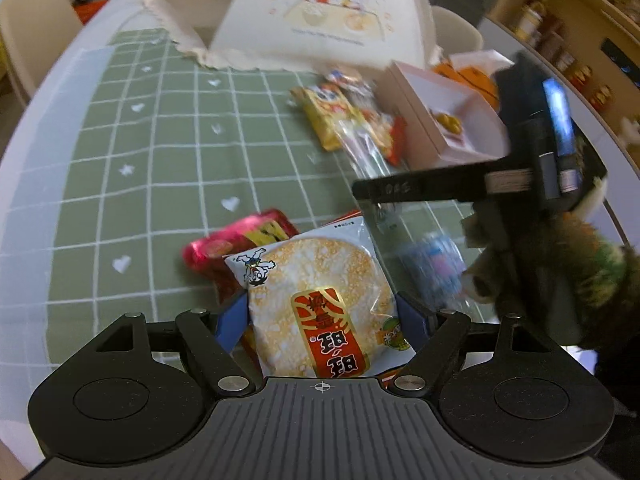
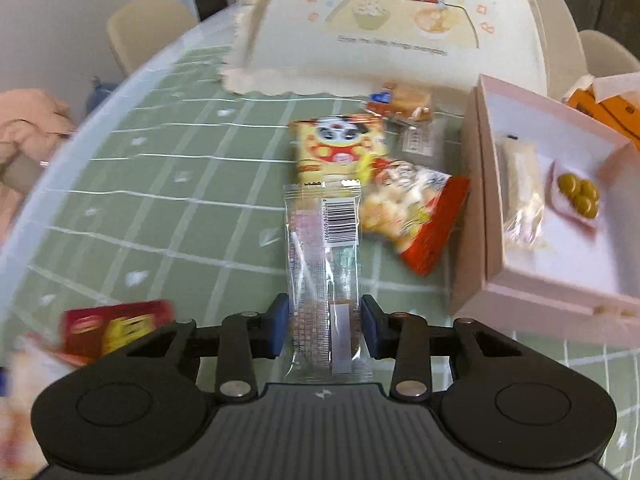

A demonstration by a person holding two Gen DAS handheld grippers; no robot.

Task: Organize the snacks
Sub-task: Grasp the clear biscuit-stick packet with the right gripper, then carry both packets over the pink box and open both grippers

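Left gripper spread wide around a round rice-cracker packet; right gripper clamped on a clear wrapped bar above the green checked tablecloth

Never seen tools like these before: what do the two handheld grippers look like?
Both match: a ribbed dark grey body, black linkage arms with silver rivets, round black side discs, blue finger pads. The left gripper has a crosshair mark, the right gripper a small lightning mark.
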